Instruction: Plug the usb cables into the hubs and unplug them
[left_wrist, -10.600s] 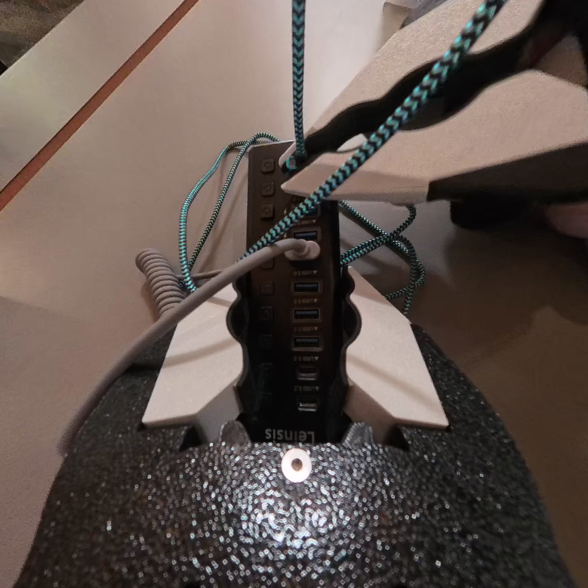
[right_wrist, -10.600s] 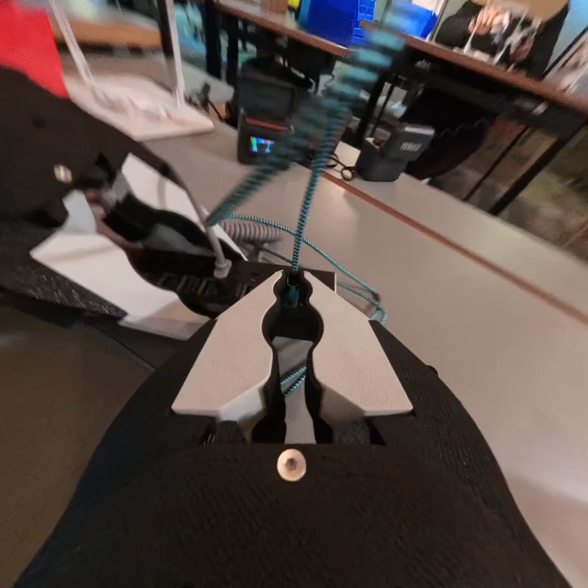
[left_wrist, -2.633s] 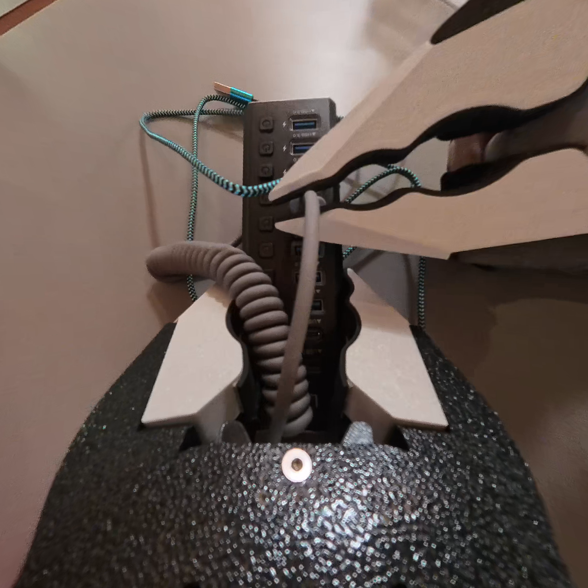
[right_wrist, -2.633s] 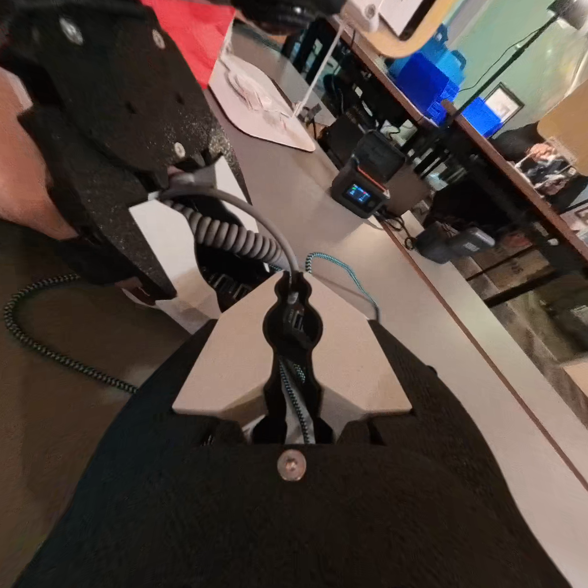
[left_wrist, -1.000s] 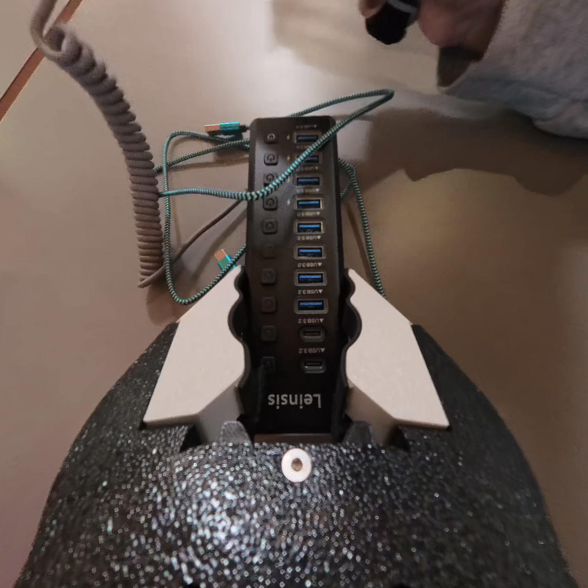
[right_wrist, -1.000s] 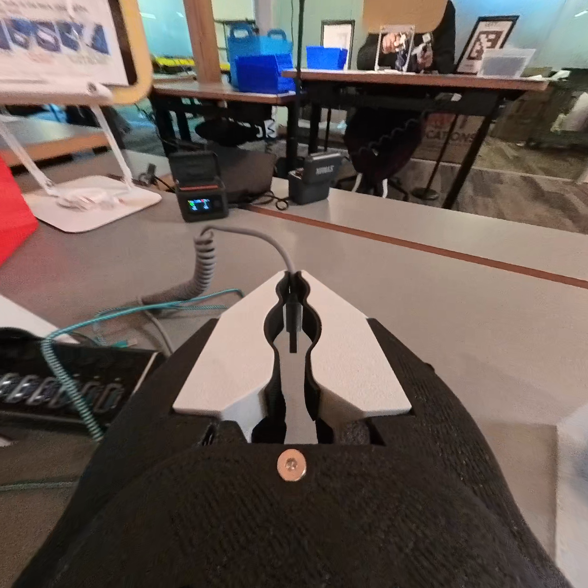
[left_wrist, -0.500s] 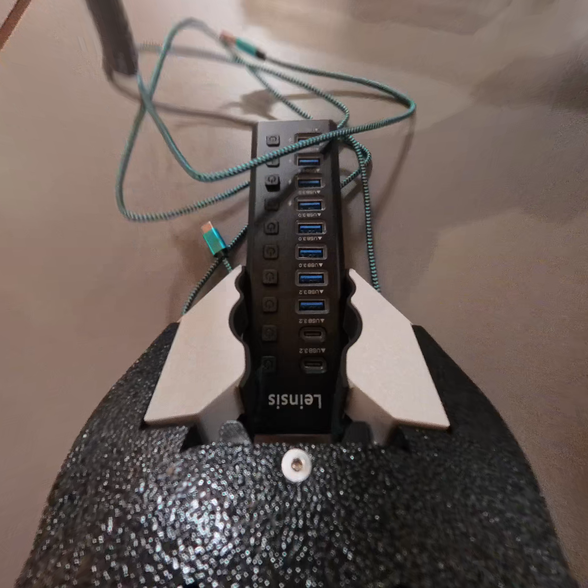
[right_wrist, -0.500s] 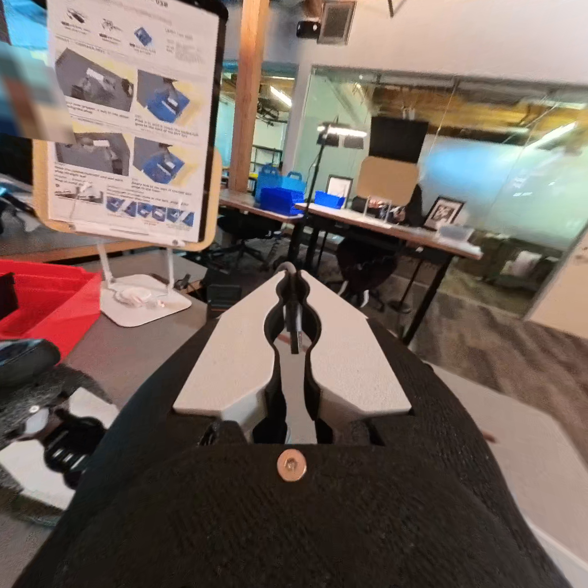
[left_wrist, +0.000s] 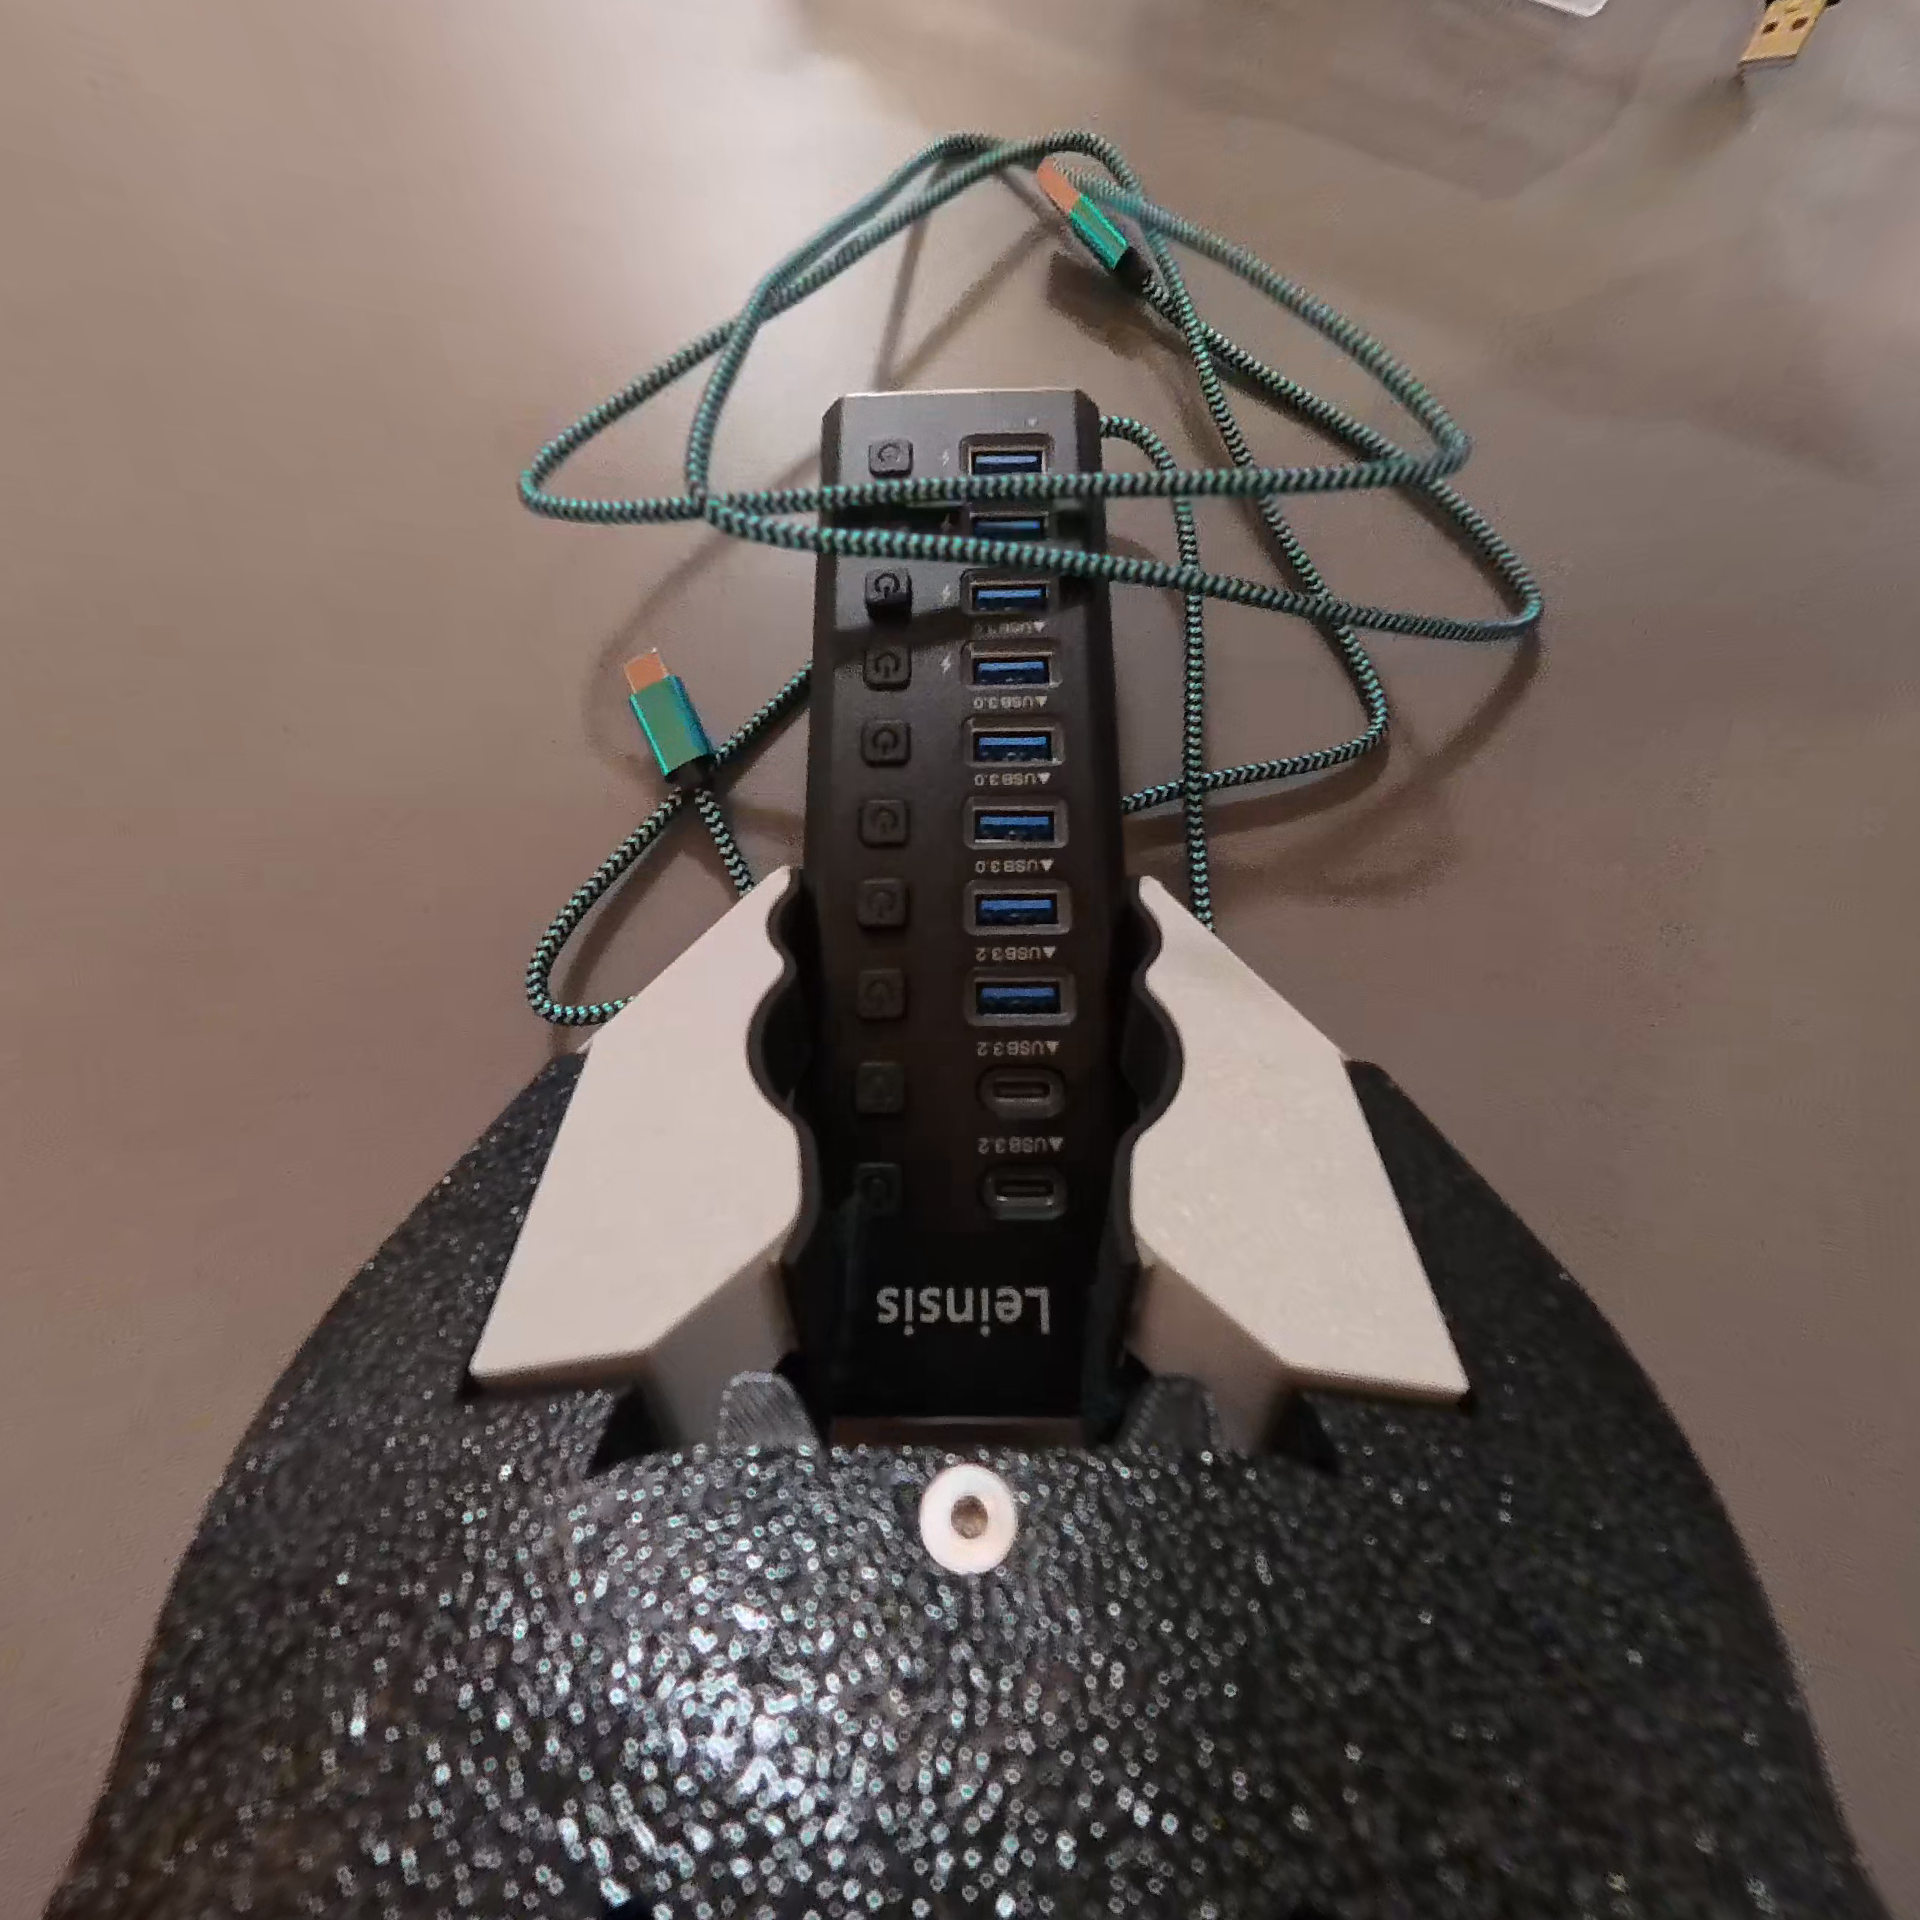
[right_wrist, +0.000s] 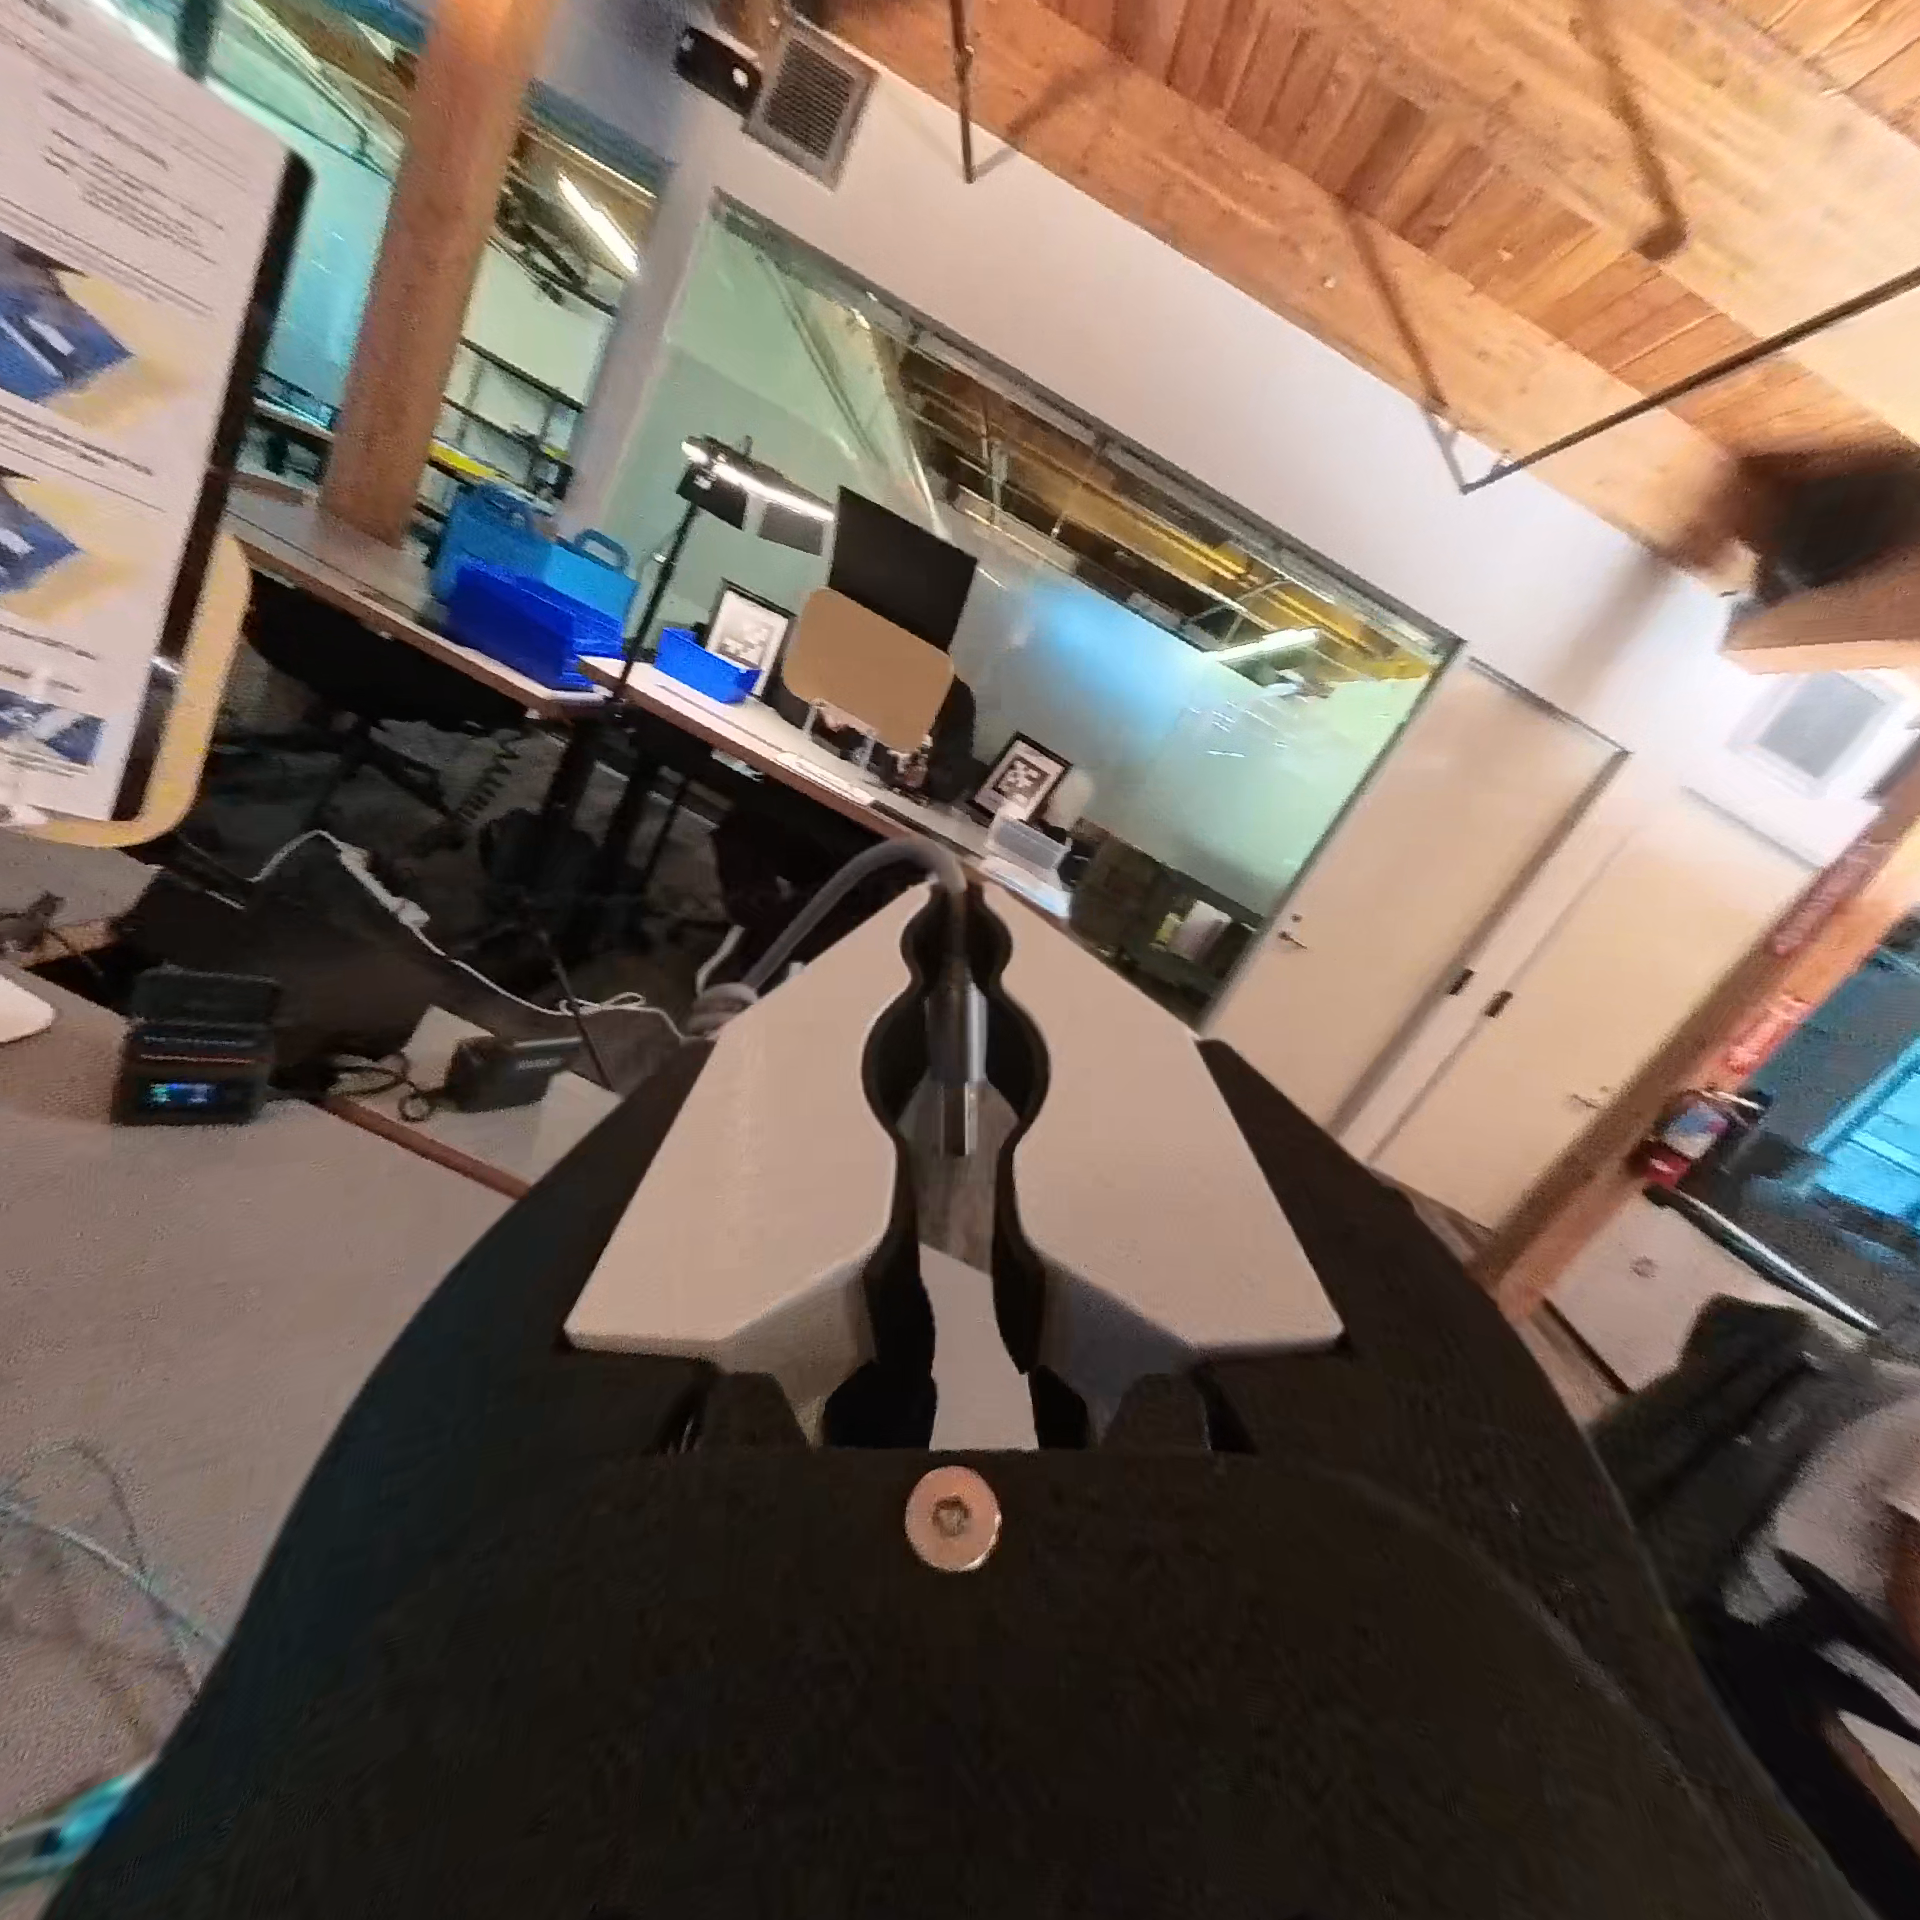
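My left gripper (left_wrist: 961, 904) is shut on a long black USB hub (left_wrist: 961, 790) and holds it by its near end above the table. The hub has a row of blue ports and a row of buttons. A teal braided cable (left_wrist: 1039, 540) lies looped across the hub's far end, with one teal plug (left_wrist: 667, 719) at the left and another (left_wrist: 1091, 223) at the far right. My right gripper (right_wrist: 954, 925) is shut on the plug (right_wrist: 956, 1039) of a grey cable (right_wrist: 852, 883), raised and tilted up toward the room.
The tan table (left_wrist: 312, 416) spreads around the hub. A gold plug (left_wrist: 1779, 36) shows at the top right corner. In the right wrist view an instruction board (right_wrist: 114, 436) stands at the left, a small black device (right_wrist: 192, 1060) sits on the table, and desks with blue bins (right_wrist: 530, 592) stand behind. Spacing between my two grippers at the tips: around 55 cm.
My left gripper has carried the hub along, and the teal cable now drapes across its far end. My right gripper has lifted and tilted upward with the grey plug still held.
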